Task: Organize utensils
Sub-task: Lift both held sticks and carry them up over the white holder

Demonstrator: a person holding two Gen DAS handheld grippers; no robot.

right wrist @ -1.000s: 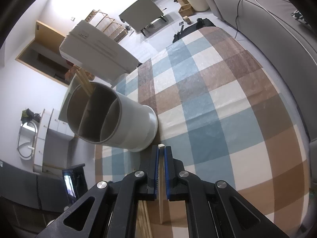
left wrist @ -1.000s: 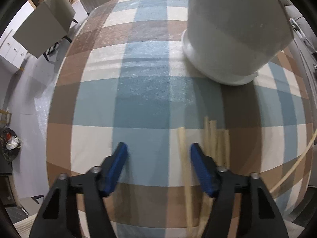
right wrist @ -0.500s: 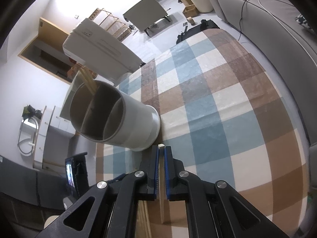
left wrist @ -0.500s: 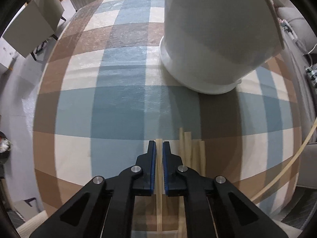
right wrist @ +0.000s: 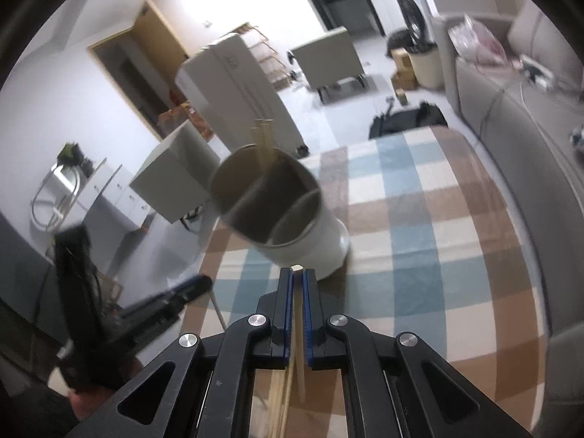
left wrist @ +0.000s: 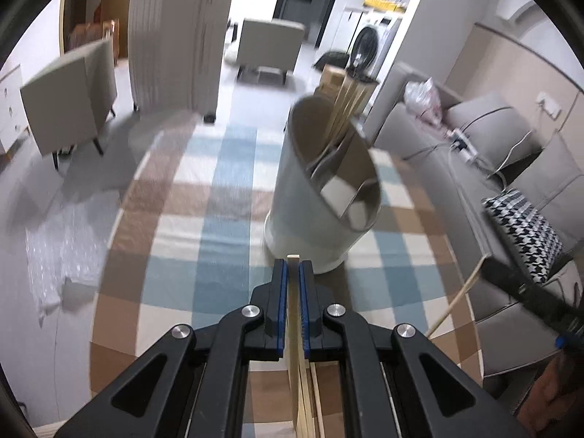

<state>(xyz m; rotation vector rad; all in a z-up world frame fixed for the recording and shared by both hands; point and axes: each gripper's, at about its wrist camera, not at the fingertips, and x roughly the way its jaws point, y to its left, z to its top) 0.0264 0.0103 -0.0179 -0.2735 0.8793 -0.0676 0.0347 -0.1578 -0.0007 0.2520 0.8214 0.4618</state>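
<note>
The left gripper (left wrist: 291,273), whose pads stood apart over loose chopsticks a second earlier, had closed on a single chopstick (left wrist: 293,314) and lifted it off the checked counter (left wrist: 219,197). Its blue pads pressed the stick from both sides, with the square tip showing just past them. That pick being done, what remained for this stick was, by my judgement, the carry to the holder. More chopsticks (left wrist: 310,401) lay on the cloth below the gripper.

Ahead and slightly right of that gripper stood the white utensil holder (left wrist: 314,219), close by on the counter, its divided mouth open upward and several chopsticks (left wrist: 346,106) already leaning in its far compartment.

Further right, the right gripper (right wrist: 297,277) was likewise clamped on a chopstick (right wrist: 298,328), as it had been a second before, but it was now raised higher and nearer the holder's rim (right wrist: 266,197). The holder sat just beyond its tips, so both sticks looked ready to be dropped in.
</note>
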